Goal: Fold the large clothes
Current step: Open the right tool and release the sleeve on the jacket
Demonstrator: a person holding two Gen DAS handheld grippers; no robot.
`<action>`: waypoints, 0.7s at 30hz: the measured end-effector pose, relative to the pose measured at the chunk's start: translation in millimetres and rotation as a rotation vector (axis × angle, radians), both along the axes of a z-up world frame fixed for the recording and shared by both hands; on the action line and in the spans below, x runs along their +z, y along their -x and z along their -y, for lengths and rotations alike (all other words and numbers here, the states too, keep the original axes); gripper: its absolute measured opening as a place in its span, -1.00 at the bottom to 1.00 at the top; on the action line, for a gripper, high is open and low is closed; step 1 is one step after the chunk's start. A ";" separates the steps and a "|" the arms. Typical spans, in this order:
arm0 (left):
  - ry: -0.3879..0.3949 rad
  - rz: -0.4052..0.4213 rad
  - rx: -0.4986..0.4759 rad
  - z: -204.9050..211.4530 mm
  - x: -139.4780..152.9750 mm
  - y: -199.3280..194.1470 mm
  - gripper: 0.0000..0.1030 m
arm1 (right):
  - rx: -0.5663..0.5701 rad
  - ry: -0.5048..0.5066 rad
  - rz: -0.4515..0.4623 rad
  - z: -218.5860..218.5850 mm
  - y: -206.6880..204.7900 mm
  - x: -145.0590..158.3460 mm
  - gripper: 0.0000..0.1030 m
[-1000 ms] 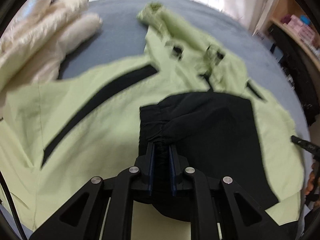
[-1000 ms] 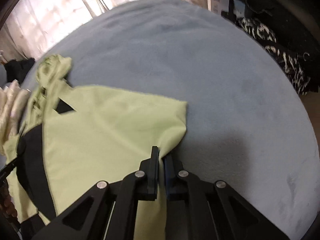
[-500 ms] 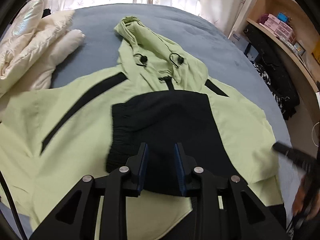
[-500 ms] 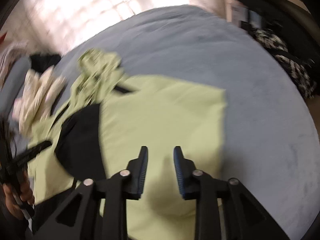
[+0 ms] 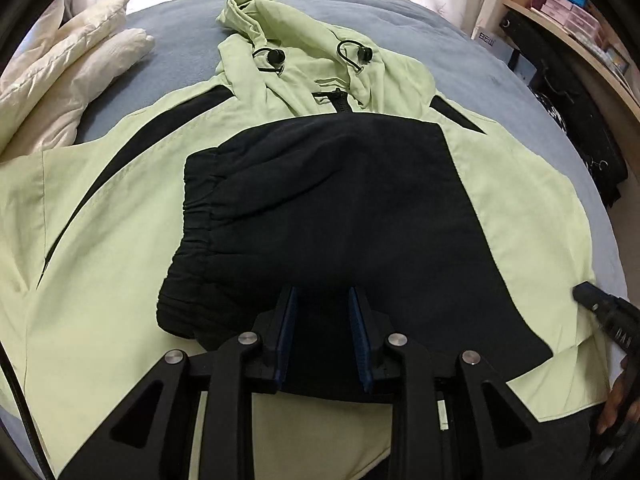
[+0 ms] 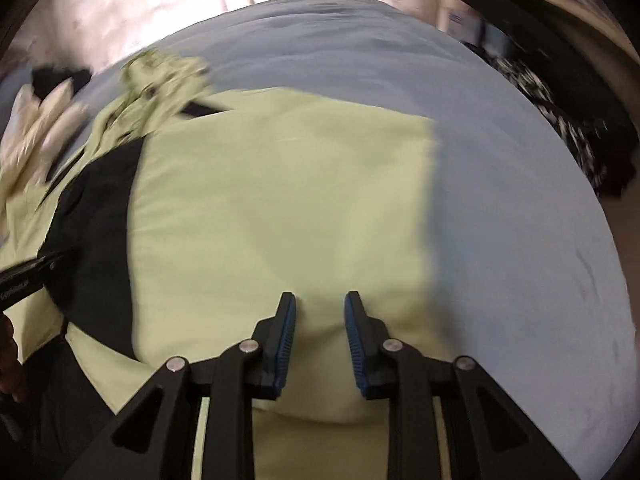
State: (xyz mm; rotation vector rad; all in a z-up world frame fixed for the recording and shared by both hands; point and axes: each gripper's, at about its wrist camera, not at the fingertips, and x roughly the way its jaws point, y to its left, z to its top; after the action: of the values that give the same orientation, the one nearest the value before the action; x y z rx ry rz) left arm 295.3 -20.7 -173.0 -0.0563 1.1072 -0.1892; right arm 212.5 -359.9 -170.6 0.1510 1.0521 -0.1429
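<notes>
A light green hooded jacket (image 5: 120,208) with black panels lies spread on a blue-grey bed (image 5: 460,52), hood (image 5: 280,36) at the far end. Its black sleeve (image 5: 340,208) is folded across the chest. My left gripper (image 5: 322,300) is open just above the near end of that black sleeve, holding nothing. My right gripper (image 6: 320,304) is open and empty above the green right side of the jacket (image 6: 280,200), near its straight folded edge. The right gripper's tip also shows at the right of the left wrist view (image 5: 600,308).
A cream padded coat (image 5: 64,80) lies at the bed's far left. Dark patterned clothes (image 6: 568,128) and shelves with boxes (image 5: 576,12) stand off the bed's right side. Bare bed surface (image 6: 520,240) stretches right of the jacket.
Both grippers were shut, left on the black sleeve and right on the jacket's green edge. Both have let go, opened and drawn back; the jacket now lies flat.
</notes>
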 end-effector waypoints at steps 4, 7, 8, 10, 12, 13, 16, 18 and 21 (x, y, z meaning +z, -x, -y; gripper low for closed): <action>-0.011 0.003 0.000 1.4 0.2 0.4 -0.50 | -0.007 -0.007 -0.006 10.7 4.9 2.6 -0.73; -0.018 0.004 0.006 3.3 0.0 -1.9 -0.48 | -0.006 0.047 -0.016 -0.6 0.8 0.8 -0.67; -0.017 0.000 0.007 4.7 -0.1 -2.9 -0.44 | -0.015 0.046 -0.021 -2.1 0.6 -0.3 -0.66; -0.016 -0.005 0.005 5.3 1.1 -1.4 -0.36 | -0.029 0.032 -0.026 2.1 1.3 -1.2 -0.64; -0.021 -0.008 0.002 5.7 3.9 0.9 -0.25 | -0.033 0.019 -0.033 6.0 1.0 -0.4 -0.62; -0.025 -0.008 0.002 5.9 5.3 1.7 -0.24 | -0.035 0.016 -0.035 5.2 0.6 0.6 -0.62; -0.026 -0.004 0.005 6.7 11.5 9.7 -0.11 | -0.046 0.007 -0.032 1.8 6.1 8.7 -0.61; -0.022 0.002 0.008 5.5 18.2 17.5 0.00 | -0.047 -0.009 -0.021 -2.8 13.0 15.4 -0.59; -0.019 0.019 0.011 2.9 29.2 31.3 0.01 | -0.040 -0.028 -0.006 -11.7 24.5 25.4 -0.58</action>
State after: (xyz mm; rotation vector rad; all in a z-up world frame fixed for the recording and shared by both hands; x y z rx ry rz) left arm 264.1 -23.6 -143.8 -0.0438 1.0898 -0.1688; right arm 188.0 -348.2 -145.2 0.1967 1.0581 -0.1651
